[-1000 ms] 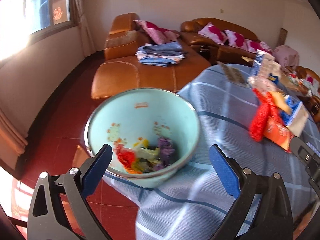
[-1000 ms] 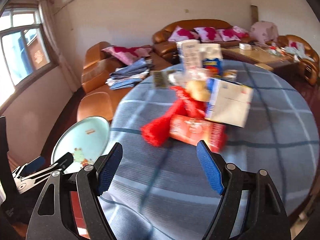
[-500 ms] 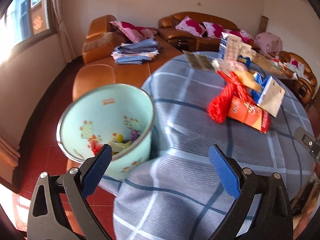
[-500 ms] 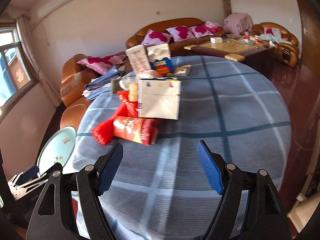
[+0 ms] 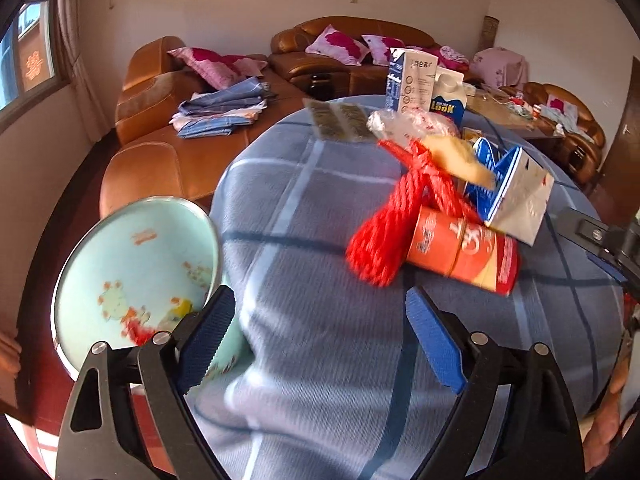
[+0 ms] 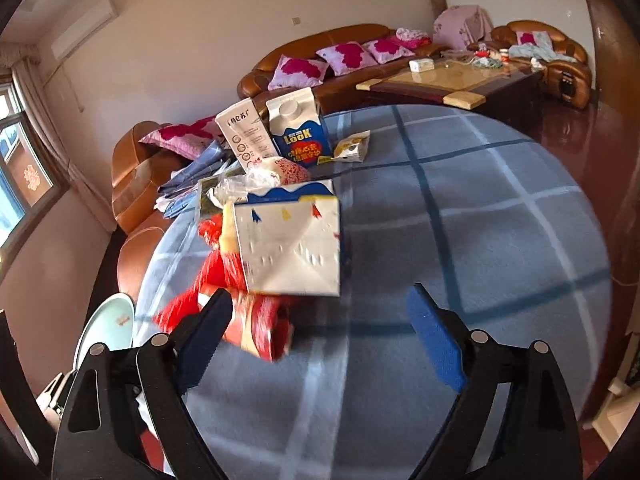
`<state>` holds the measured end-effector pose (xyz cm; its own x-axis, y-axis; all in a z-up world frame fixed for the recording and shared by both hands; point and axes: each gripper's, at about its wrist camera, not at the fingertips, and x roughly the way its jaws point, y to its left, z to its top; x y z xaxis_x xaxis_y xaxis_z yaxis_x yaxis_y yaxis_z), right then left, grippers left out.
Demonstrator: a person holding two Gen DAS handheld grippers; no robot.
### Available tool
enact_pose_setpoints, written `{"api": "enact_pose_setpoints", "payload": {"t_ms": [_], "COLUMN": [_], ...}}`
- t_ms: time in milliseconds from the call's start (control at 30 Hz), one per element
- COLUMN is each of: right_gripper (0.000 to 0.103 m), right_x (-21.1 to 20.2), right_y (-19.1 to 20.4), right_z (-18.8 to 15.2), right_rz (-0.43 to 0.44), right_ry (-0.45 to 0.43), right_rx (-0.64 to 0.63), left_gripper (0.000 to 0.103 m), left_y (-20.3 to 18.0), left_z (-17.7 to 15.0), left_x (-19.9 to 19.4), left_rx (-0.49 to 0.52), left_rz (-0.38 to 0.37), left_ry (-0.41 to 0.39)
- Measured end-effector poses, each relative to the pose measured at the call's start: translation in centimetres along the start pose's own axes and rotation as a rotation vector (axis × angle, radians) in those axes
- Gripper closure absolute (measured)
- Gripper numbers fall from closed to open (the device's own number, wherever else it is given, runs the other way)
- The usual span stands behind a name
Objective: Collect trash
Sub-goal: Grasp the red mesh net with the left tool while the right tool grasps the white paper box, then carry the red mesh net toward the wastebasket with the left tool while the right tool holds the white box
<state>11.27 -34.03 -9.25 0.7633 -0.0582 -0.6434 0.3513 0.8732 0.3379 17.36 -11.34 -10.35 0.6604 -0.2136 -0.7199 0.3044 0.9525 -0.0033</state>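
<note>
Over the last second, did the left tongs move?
Yes. In their own view the bin slid left and the red mesh bag drew nearer, so the left tongs swung toward the trash pile.

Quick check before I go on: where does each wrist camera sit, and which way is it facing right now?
Left wrist: on the left gripper, looking forward and down across the blue checked tablecloth at the red net bag, with the pale green enamel bin at left; its closing jaws hold nothing, and the right gripper's tip shows at the right edge.
Right wrist: on the right gripper, facing the same pile, nearest the white lying carton; its opening jaws hold nothing.
Shared: tablecloth, net bag, carton, bin, brown leather sofas.
</note>
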Motion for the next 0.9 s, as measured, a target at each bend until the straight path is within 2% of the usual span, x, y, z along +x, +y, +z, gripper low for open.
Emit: {"api": "enact_pose_setpoints", "payload": {"t_ms": [233,333,400,433,533,567,600,733,900], "right_gripper": [0.011,0.012,0.018,0.029,0.029,0.030,0.030,0.030,0.030], "right_x": [3.2,4.9,5.5,5.7,5.4,5.1,4.6,2.5,-0.8], "right_y": [1.9,2.0,1.9,1.8,1.1,1.1,0.8,0.2,-0.8], "right_z": [1.8,1.8,1.7,1.7,1.5,1.5,1.5,1.6,1.3], "right_rz": [0.016,0.010,0.013,0.012,0.026,0.026,0.036,0.047,0.037], "right_ry": [0.033,0.068,0.086,0.092,0.084,0.080,0.074,0.044,-0.020], "right_rx": [-0.015,-0.011,-0.002,-0.002,0.008,0.008,0.013,0.023,0.029], "left_gripper": [0.024,0.025,0.026,0.031,0.048,0.068,0.075,0.084,0.087], "left_y": [-0.1,-0.7,-0.9,-1.1,-1.4,-1.5,-1.5,-1.5,-0.7], "left_z": [2.5,2.8,2.8,3.0,3.3,3.4,3.4,3.3,2.8], "left_x": [4.1,5.3,5.7,5.9,6.1,6.1,6.1,5.6,3.6], "left_rx": [-0.022,0.001,0.008,0.020,0.031,0.033,0.033,0.013,-0.023], "left_rz": [-0.044,-0.050,-0.056,-0.065,-0.078,-0.086,-0.119,-0.138,-0.156], "left_ry": [0.052,0.072,0.075,0.075,0.067,0.063,0.069,0.058,0.028]}}
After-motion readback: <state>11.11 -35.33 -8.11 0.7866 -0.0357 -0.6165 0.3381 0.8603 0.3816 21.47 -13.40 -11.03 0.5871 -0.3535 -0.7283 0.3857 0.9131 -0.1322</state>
